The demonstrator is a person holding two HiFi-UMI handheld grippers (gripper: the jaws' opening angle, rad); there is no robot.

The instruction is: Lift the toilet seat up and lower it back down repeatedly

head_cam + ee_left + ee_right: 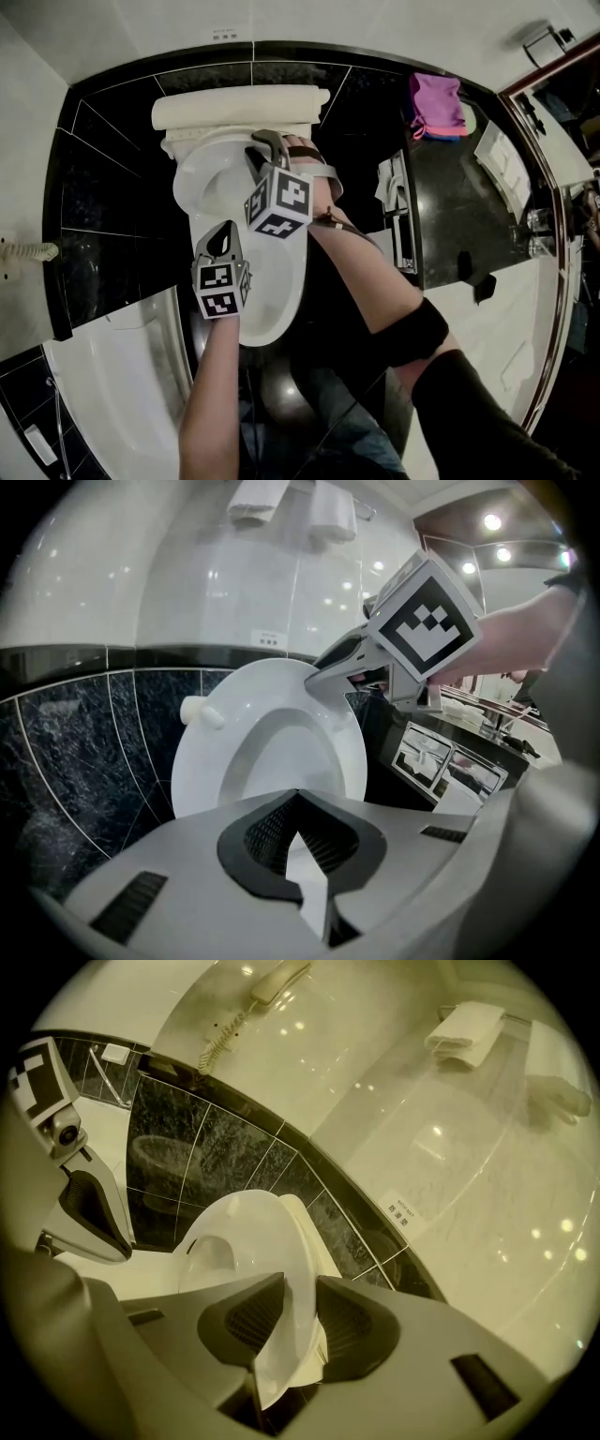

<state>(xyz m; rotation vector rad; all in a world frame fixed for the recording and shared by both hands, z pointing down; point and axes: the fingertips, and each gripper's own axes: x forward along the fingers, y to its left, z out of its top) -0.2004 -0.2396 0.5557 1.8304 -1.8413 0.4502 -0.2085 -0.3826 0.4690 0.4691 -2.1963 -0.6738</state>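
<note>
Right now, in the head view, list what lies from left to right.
Wall phone → left gripper → right gripper, closed on the raised toilet seat → pink cloth.

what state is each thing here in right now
toilet seat, raised off the bowl, tilted up
toilet lid, up, behind the seat
right gripper, jaws shut on the toilet seat's edge
left gripper, jaws shut, nothing held
</note>
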